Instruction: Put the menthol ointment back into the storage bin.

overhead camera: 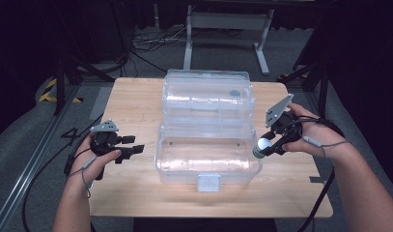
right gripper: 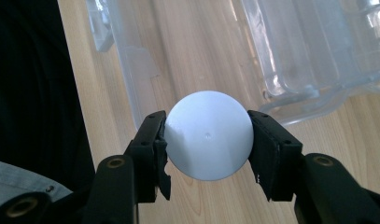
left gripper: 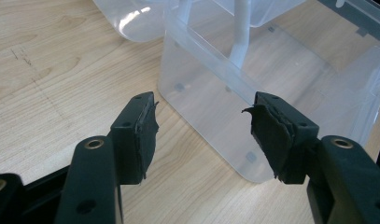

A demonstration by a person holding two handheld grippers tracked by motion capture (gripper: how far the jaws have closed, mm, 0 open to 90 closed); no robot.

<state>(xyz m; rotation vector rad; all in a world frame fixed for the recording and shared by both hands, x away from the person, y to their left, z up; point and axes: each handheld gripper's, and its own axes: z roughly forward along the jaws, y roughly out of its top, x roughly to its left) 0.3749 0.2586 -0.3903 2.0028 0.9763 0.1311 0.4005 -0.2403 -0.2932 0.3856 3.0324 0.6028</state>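
Nearest the person, the right gripper point(right gripper: 206, 140) has its two black jaws clamped on a smooth white ball point(right gripper: 208, 135), one pad pressing each side of it; in the high view the ball point(overhead camera: 264, 144) has a dark underside and hangs just off the right end wall of the clear plastic storage box point(overhead camera: 207, 162), at about the height of its rim. The box therefore lies to the left of the ball, and its long axis runs across the table from left to right, so a short sideways carry over the end wall looks like the move that matters; the right hand point(overhead camera: 315, 133) is plainly the nearer one for it. The left gripper point(left gripper: 201, 135) stands with its jaws wide apart and nothing between them, pointed at the box's left end above the pale wooden table point(overhead camera: 131, 99). The box's near tub appears to hold nothing. Behind it, its hinged transparent lid point(overhead camera: 208, 96) lies thrown back and open, with a small dark round mark on it that is too faint to identify.
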